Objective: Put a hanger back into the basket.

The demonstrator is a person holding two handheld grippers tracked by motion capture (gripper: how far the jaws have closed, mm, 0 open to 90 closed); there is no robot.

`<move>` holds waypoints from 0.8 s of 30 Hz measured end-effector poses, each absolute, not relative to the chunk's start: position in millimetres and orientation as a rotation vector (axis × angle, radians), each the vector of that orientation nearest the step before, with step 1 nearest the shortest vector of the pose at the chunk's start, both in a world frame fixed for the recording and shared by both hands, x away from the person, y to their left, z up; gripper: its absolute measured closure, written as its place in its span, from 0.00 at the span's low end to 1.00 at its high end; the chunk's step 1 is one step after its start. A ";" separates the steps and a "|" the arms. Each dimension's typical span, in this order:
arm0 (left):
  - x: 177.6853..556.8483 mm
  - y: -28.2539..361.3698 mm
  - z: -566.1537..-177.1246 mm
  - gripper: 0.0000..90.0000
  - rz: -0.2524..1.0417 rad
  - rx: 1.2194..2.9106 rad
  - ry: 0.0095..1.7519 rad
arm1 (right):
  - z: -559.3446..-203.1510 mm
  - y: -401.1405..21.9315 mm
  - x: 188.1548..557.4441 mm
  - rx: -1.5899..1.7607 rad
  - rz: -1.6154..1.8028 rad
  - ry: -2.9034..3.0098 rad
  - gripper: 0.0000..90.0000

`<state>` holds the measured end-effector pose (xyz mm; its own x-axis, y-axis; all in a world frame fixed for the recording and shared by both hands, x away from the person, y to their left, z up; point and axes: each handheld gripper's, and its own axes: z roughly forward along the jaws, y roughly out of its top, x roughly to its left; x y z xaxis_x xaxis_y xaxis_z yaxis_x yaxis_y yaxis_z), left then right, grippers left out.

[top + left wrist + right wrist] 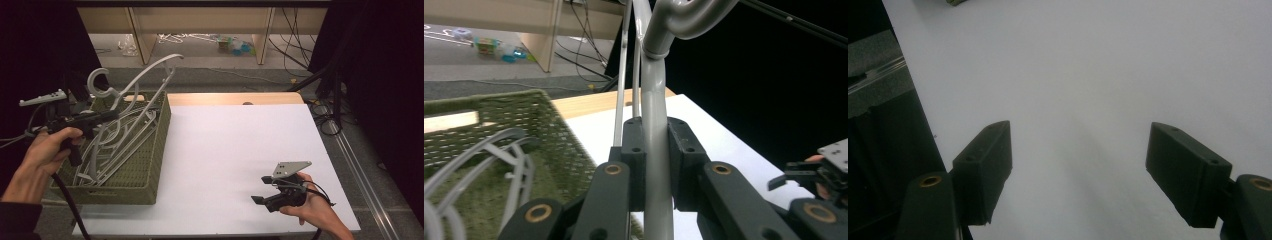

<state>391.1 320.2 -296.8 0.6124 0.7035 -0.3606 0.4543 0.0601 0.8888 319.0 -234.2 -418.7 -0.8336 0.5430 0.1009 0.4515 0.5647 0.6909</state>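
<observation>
left claw [655, 165]: my jaws clamped on a grey hanger [655, 125], gripping its neck just under the hook.
hanger: tilted up out of the basket [150, 165] at 9 o'clock on the table [240, 150]; hook at the top, lower end down among the other hangers [107, 150].
right claw [265, 192]: jaws apart, nothing between them, resting low at 5 o'clock, well away from the basket.
right view: white table under the open pads [985, 170].
done: I judge one hanger gripped and partly lifted.
left: pull it free of the pile, carry it over the open table, likely set it down or pass it to the right; several hangers remain in the basket.
risk: it may snag on the others.
</observation>
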 end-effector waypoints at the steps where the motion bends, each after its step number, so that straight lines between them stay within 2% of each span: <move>1: 392.9 323.5 -298.8 0.88 0.261 1.582 1.002 | -418.9 -234.4 319.2 0.849 1.125 2.667 0.30; 9: 397.2 348.0 -318.8 0.88 0.319 1.603 1.056 | -418.5 -234.2 318.6 0.846 1.129 2.672 0.30; 24: 401.8 378.8 -355.7 0.88 0.307 1.659 1.132 | -420.5 -233.1 318.8 0.835 1.119 2.681 0.30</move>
<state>401.8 378.8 -355.7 0.5183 0.7928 -0.3207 0.5222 0.0036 0.8528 318.8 -233.1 -420.5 -0.8410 0.5320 0.0988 0.4444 0.5749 0.6870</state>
